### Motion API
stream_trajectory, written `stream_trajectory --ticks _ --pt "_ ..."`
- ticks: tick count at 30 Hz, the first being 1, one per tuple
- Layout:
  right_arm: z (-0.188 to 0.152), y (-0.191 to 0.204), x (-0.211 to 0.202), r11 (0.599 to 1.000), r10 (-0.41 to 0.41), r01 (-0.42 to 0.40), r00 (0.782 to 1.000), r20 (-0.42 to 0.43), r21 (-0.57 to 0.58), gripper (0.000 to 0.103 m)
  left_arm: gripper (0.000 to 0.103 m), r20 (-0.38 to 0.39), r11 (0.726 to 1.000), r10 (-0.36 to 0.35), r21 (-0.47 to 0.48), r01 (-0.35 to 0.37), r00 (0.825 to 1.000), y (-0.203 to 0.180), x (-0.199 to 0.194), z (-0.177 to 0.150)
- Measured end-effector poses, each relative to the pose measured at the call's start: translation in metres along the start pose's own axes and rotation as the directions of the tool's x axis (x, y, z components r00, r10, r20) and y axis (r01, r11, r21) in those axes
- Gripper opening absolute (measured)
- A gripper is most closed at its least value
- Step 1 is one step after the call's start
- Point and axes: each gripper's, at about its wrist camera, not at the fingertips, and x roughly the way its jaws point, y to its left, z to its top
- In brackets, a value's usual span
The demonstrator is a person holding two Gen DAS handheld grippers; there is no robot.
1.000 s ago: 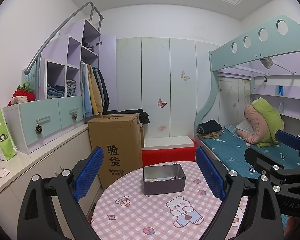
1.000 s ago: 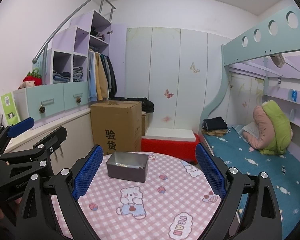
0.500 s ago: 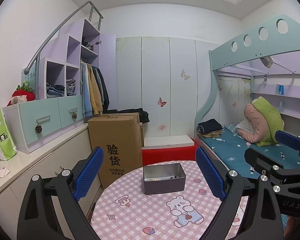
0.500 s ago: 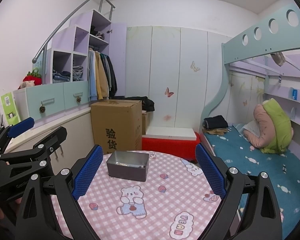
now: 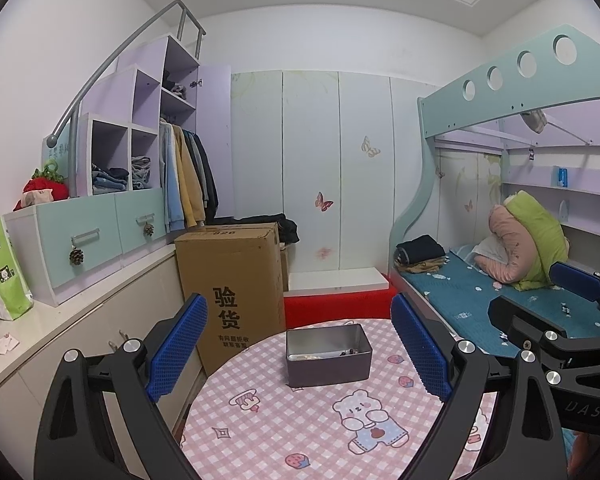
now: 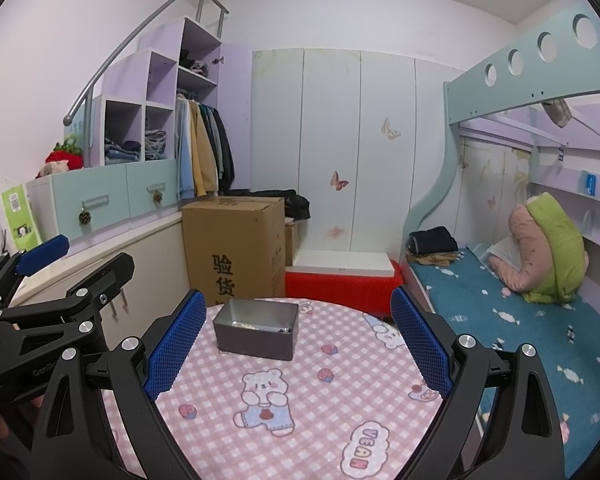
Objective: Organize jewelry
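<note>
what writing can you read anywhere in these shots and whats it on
"验货": large black characters on the cardboard box; the smaller print under them is too blurred to read.
"GenRo", cut off: on the left gripper body.
"DAS": on the right gripper body.
"VEAN", seen upside down: on the pink checked tablecloth.
Green bag: code square and print too small to read.

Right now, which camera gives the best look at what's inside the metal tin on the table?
The left wrist view: the metal tin sits centred, its open top tipped toward the lens, showing small pieces along the floor. The right wrist view catches the tin off to the left; only a sliver of contents shows.
</note>
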Motion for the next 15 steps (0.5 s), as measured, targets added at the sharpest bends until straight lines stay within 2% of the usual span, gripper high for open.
stream_trajectory --ticks 15 --pt "-0.017 0.008 0.008 1.000 0.001 -0.001 1.000 -0.024 0.011 0.091 0.090 -0.016 1.000 0.002 0.005 -0.002 1.000 0.002 0.006 -0.004"
